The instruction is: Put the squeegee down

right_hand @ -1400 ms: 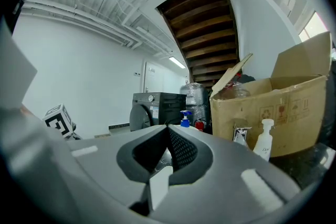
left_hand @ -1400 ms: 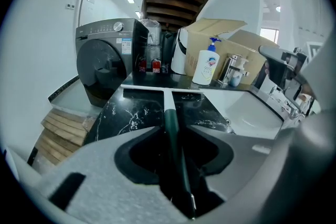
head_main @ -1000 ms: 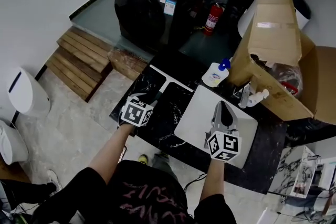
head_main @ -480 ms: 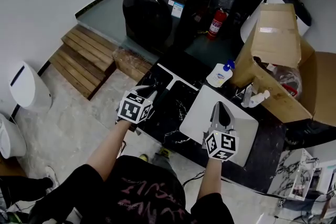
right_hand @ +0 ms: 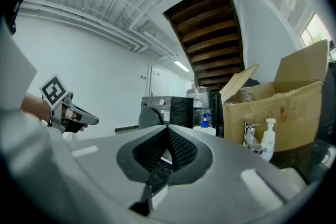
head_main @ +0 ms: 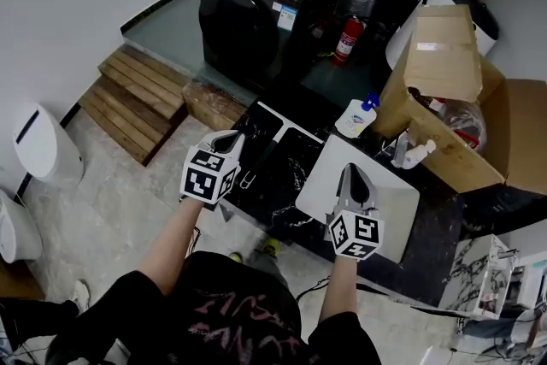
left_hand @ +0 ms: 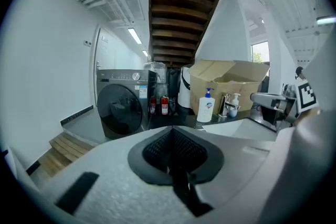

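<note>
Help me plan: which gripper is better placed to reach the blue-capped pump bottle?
Likely right: the right gripper, empty, points at the pump bottle; the left gripper, jaws just closed on nothing, is farther off.

A glossy black, white-veined stone counter [head_main: 291,184] carries a smooth matt white basin [head_main: 391,203], with a rough brown cardboard box [head_main: 444,90] at its far right edge and bare slatted wooden steps [head_main: 128,98] nearby.

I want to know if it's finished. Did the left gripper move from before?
Yes. The left gripper has drawn back from over the black counter to its left edge, nearer the person, and looks lifted. Its fingers have just been closing, with nothing between.
</note>
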`<state>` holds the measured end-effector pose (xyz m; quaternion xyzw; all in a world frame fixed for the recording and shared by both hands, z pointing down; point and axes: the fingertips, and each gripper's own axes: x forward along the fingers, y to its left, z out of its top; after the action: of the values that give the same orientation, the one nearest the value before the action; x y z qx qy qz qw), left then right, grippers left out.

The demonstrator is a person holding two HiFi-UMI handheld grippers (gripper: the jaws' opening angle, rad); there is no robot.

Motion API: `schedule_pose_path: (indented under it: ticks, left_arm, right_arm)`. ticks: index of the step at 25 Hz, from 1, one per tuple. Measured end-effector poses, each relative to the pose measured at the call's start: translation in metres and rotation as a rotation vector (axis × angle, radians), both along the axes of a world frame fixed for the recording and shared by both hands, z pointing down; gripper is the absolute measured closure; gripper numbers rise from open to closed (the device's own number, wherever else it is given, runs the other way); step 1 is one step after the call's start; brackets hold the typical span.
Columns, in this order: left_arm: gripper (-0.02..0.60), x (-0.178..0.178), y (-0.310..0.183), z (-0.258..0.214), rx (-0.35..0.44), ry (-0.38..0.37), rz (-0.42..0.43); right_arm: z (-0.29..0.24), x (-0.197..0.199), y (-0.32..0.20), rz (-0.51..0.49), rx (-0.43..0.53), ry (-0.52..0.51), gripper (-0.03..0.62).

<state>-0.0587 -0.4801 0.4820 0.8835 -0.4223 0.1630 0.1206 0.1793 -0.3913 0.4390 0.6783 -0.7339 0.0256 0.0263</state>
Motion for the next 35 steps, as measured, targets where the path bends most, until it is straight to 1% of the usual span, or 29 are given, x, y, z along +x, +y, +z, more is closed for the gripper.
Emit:
schedule_pose_path:
  ticks: [7, 12, 17, 20, 24, 35]
  left_arm:
    - [0.580, -0.019, 0.007, -0.042, 0.106, 0.035, -0.023]
    - [0.578, -0.025, 0.015, -0.067, 0.177, 0.044, -0.012]
    - [0.577, -0.032, 0.021, -0.090, 0.229, 0.093, -0.018]
    - [0.577, -0.035, 0.024, -0.099, 0.249, 0.119, -0.022]
    - [0.577, -0.036, 0.027, -0.109, 0.281, 0.113, -0.019]
    - [0.577, -0.032, 0.029, -0.125, 0.317, 0.120, -0.020]
  right_arm:
    - [0.000, -0.008, 0.011, 0.003, 0.004, -0.001, 0.586]
    - [-0.004, -0.014, 0.015, -0.004, 0.012, 0.004, 0.586]
    - [-0.010, -0.016, 0.019, -0.006, 0.028, 0.000, 0.586]
    - [-0.013, -0.015, 0.021, -0.008, 0.036, -0.002, 0.586]
    - [-0.019, -0.014, 0.022, -0.006, 0.046, 0.006, 0.586]
    - [-0.032, -0.011, 0.024, -0.016, 0.067, 0.023, 0.586]
